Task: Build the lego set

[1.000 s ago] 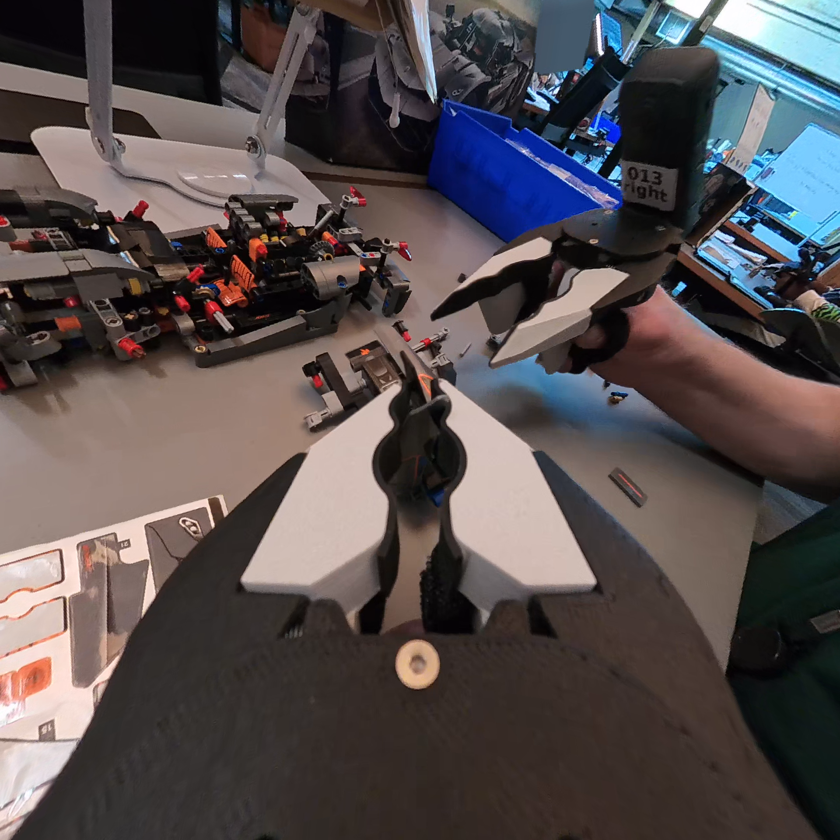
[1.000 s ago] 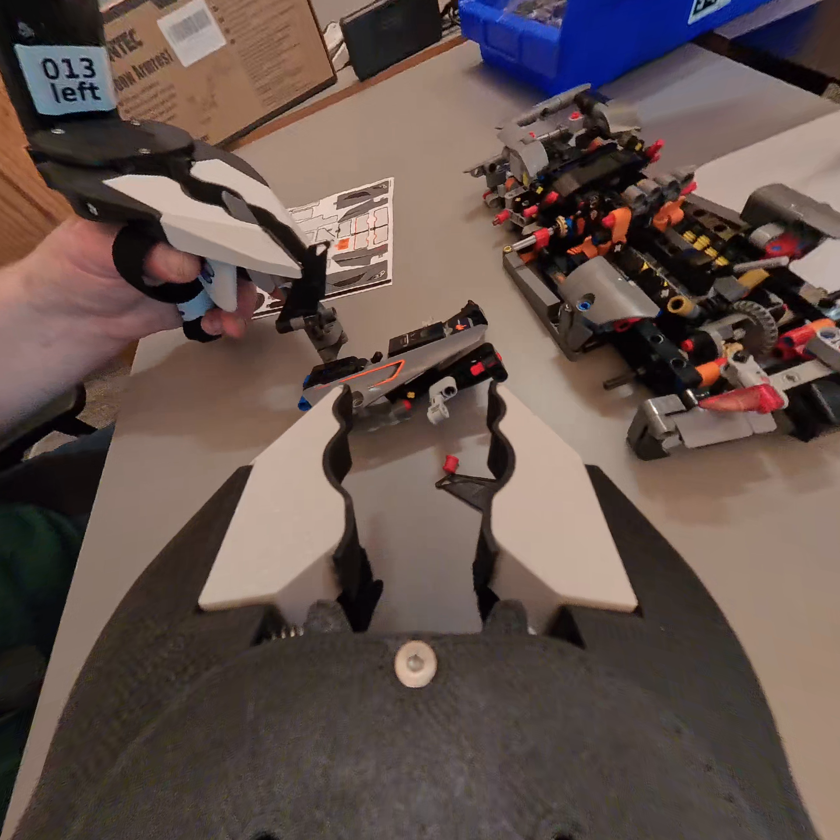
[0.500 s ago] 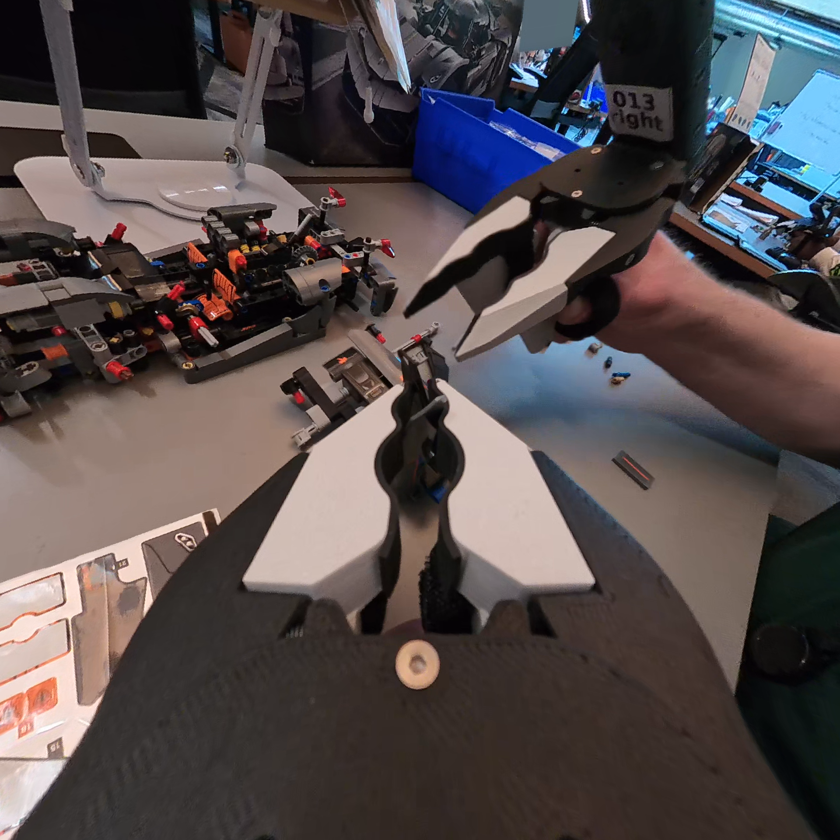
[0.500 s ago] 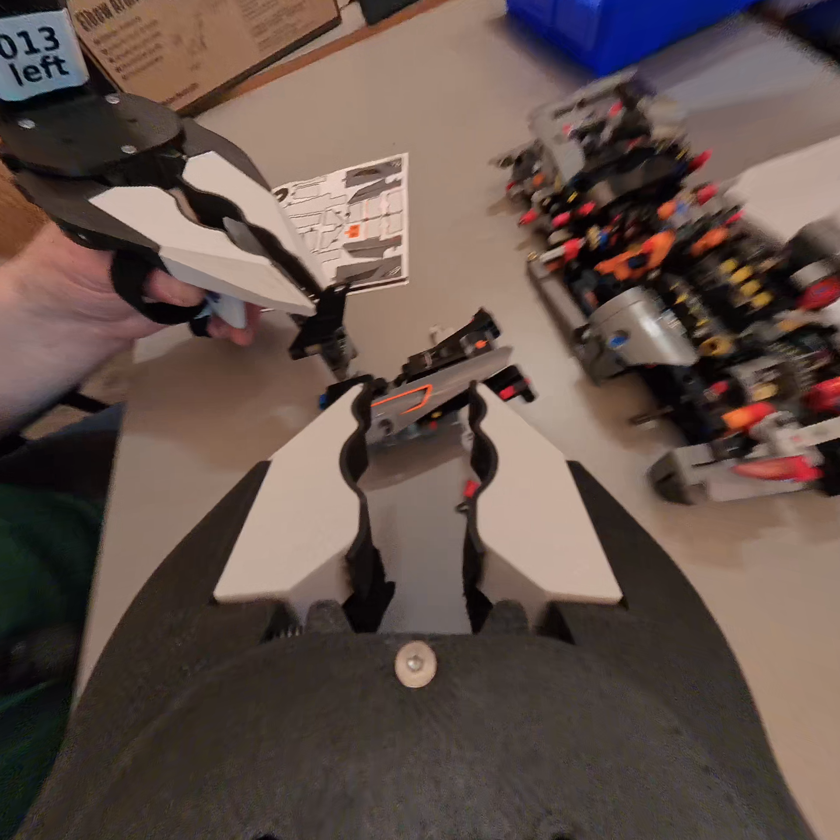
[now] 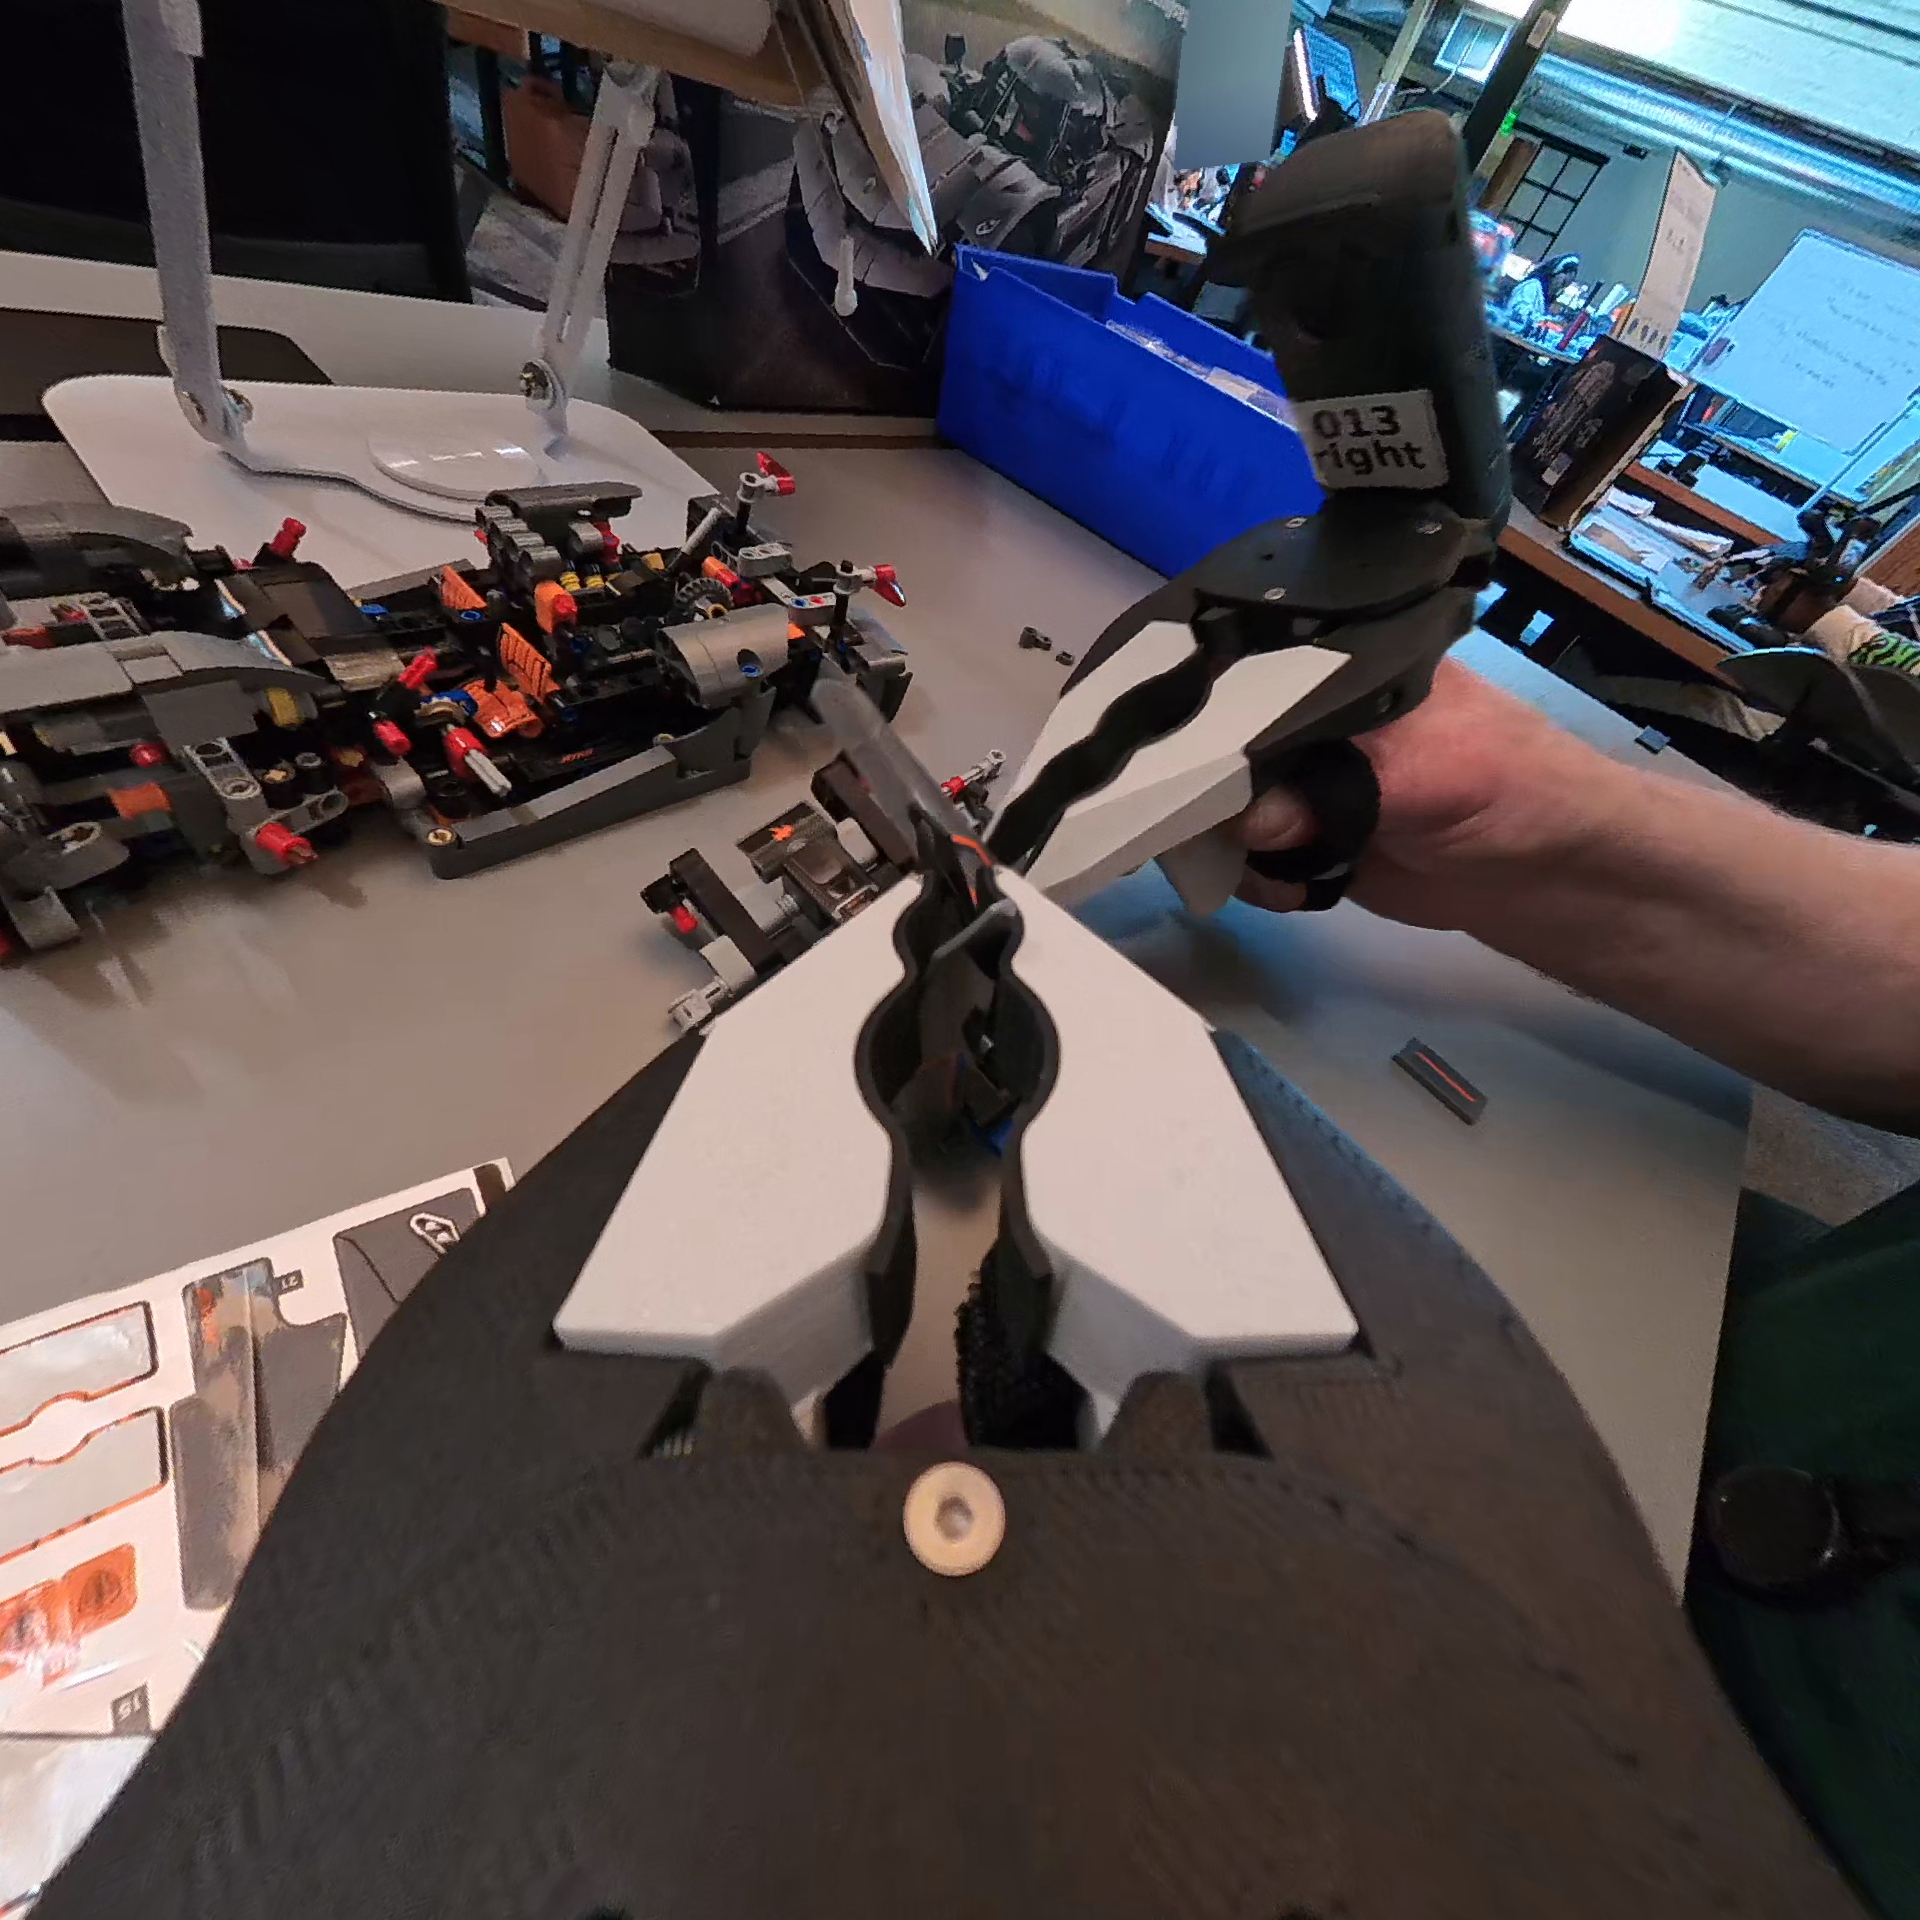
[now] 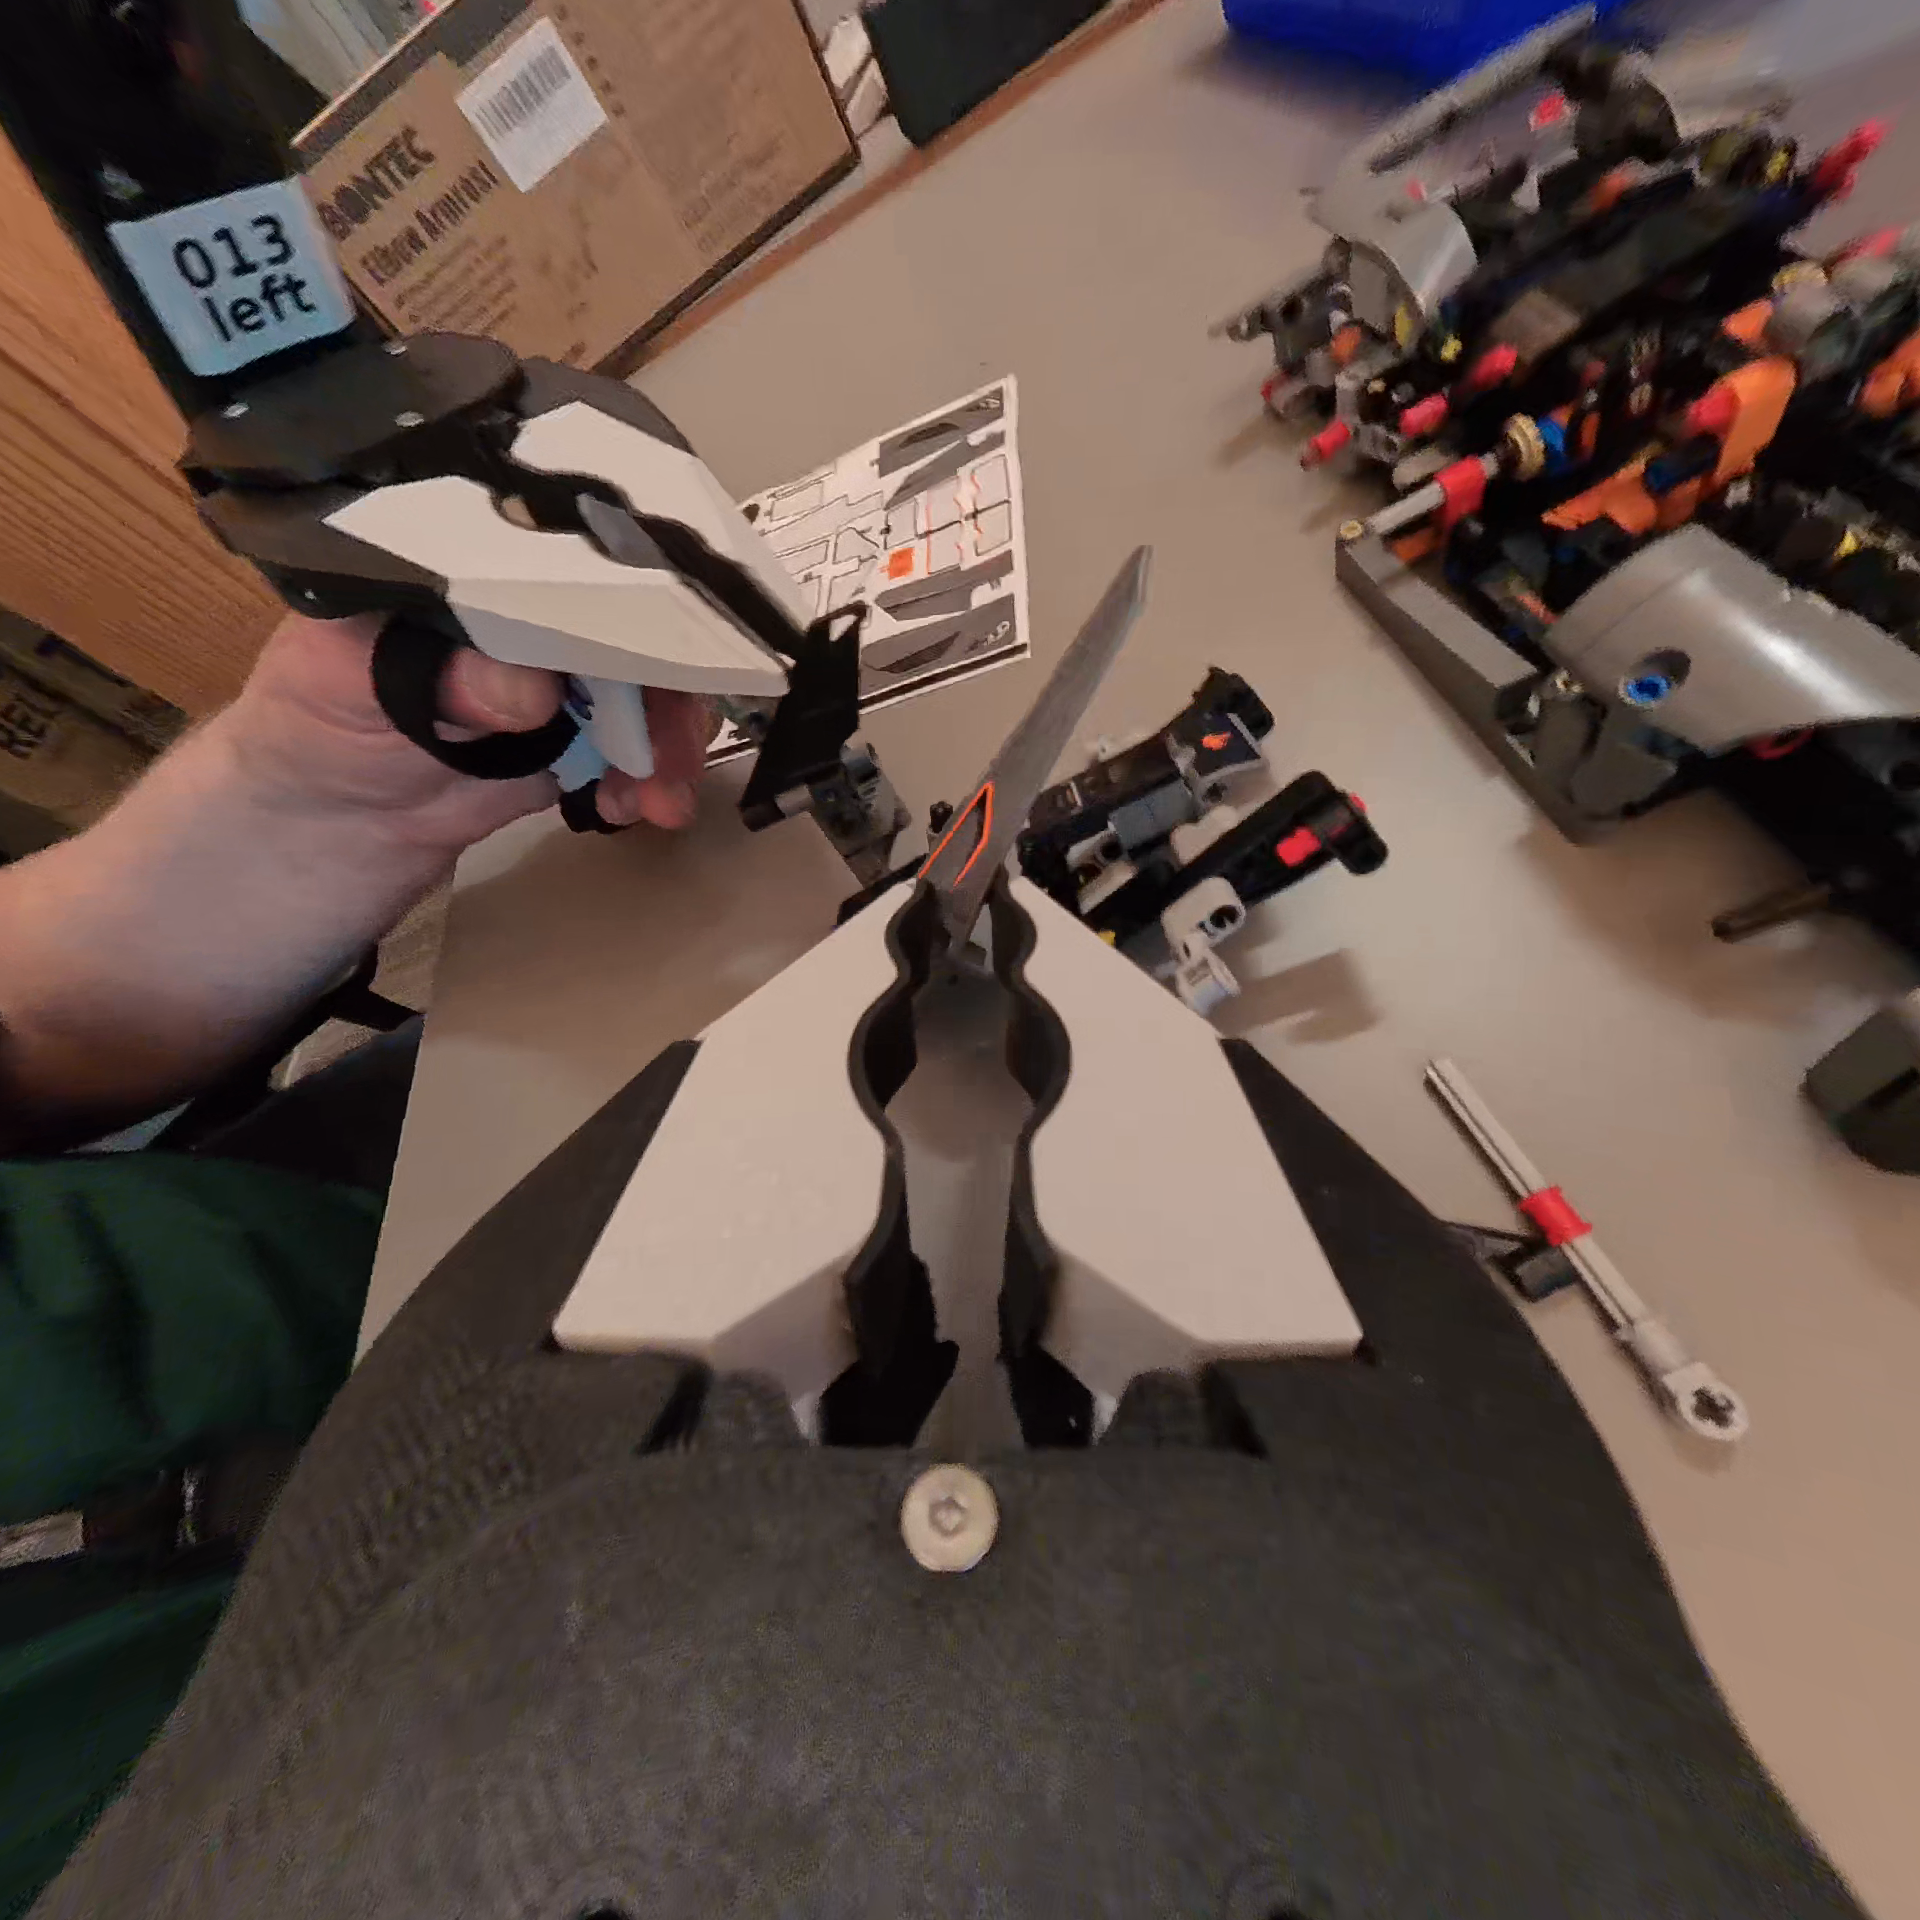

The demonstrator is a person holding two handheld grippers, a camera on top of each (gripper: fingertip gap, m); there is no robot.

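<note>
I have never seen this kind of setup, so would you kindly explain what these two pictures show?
A person holds two handheld pincer tools, each with a camera looking along its fingers; one picture comes from each. The left tool is closed on a small black piece. The right tool grips a long grey panel with orange trim. On the grey table lie a large half-built Lego car, a smaller sub-assembly, a sticker sheet and a grey axle.

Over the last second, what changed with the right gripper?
The right gripper went from open above the table to jaws shut on the grey panel, tilting it up off the small subassembly. The left gripper stayed clamped on its dark piece; the big chassis didn't move.
</note>
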